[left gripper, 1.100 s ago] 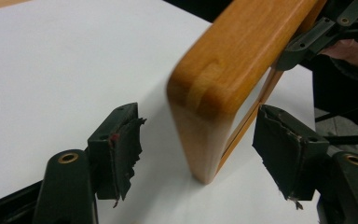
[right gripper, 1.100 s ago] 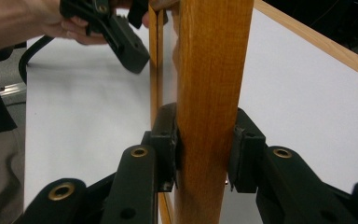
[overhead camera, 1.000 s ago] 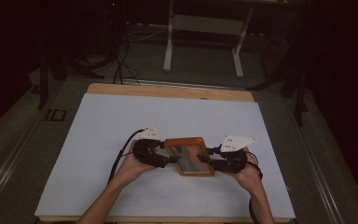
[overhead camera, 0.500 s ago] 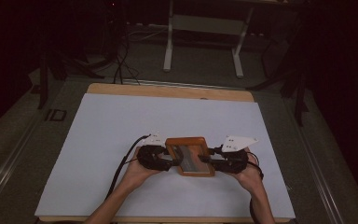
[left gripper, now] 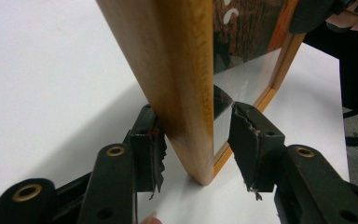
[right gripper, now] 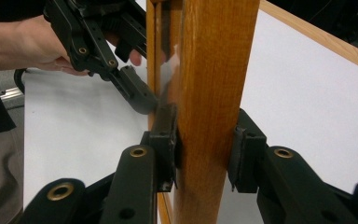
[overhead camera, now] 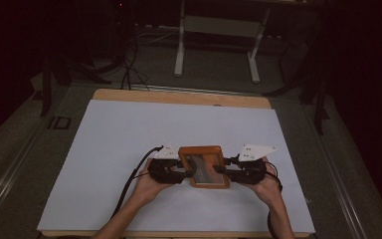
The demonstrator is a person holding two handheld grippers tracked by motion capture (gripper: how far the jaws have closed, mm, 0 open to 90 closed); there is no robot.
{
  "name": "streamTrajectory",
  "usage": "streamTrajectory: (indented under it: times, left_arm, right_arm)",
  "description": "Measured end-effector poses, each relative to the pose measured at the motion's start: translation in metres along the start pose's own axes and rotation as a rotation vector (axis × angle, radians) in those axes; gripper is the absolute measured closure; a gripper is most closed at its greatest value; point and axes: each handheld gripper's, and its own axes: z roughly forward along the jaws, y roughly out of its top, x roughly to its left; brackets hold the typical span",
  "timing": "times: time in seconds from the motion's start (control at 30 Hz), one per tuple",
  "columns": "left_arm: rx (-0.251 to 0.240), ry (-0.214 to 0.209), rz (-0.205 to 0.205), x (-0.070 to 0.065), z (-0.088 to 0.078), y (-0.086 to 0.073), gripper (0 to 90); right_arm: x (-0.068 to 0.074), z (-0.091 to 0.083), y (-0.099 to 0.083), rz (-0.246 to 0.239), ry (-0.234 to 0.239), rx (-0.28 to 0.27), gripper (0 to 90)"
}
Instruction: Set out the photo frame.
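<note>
Frame [overhead camera: 204, 166] stands on edge at near centre of table [overhead camera: 109, 144]; my right gripper [overhead camera: 227, 171] clamps its right rail. Left gripper [overhead camera: 185, 174] jaws just closing around left rail, glass-side pad not yet touching. Next I need to finish squeeze, then lift with both.

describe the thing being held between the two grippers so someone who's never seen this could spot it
On the white table cover, near its front edge, sits a wooden picture frame between the left gripper and the right gripper. It alone is orange-brown, with a glossy glass front, among black tools.
</note>
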Motion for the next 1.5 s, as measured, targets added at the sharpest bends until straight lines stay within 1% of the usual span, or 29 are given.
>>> streamTrajectory:
  times: [0.07,0.2,0.27,0.43,0.6,0.77,1.17,1.5]
  left_arm:
    - [-0.001,0.001,-0.001,-0.001,-0.001,0.0,58.5]
    - [0.003,0.002,-0.012,-0.002,-0.001,0.001,59.6]
    - [0.003,0.001,-0.017,-0.001,-0.002,0.002,59.8]
    - [0.008,0.025,-0.012,-0.001,-0.006,0.004,60.2]
    - [-0.006,0.023,-0.02,0.0,-0.013,0.007,60.7]
    - [-0.016,0.032,-0.005,0.001,-0.022,0.01,61.6]
    - [-0.035,0.04,0.002,0.002,-0.034,0.015,62.9]
    - [-0.033,0.052,0.002,0.005,-0.042,0.017,62.9]
  right_arm:
    - [0.0,-0.001,-0.001,0.007,-0.005,0.006,65.7]
    - [-0.002,-0.001,-0.002,0.02,0.001,-0.003,65.1]
    - [-0.002,-0.001,-0.001,0.021,0.001,0.0,65.0]
    - [-0.001,0.001,0.001,0.008,-0.003,0.007,64.3]
    - [-0.001,0.003,0.004,0.013,-0.009,-0.004,63.8]
    - [-0.001,0.006,0.007,0.023,-0.007,-0.018,63.2]
    - [-0.001,0.008,0.013,0.046,0.003,-0.039,62.4]
    - [-0.001,0.012,0.016,0.054,0.007,-0.049,62.4]
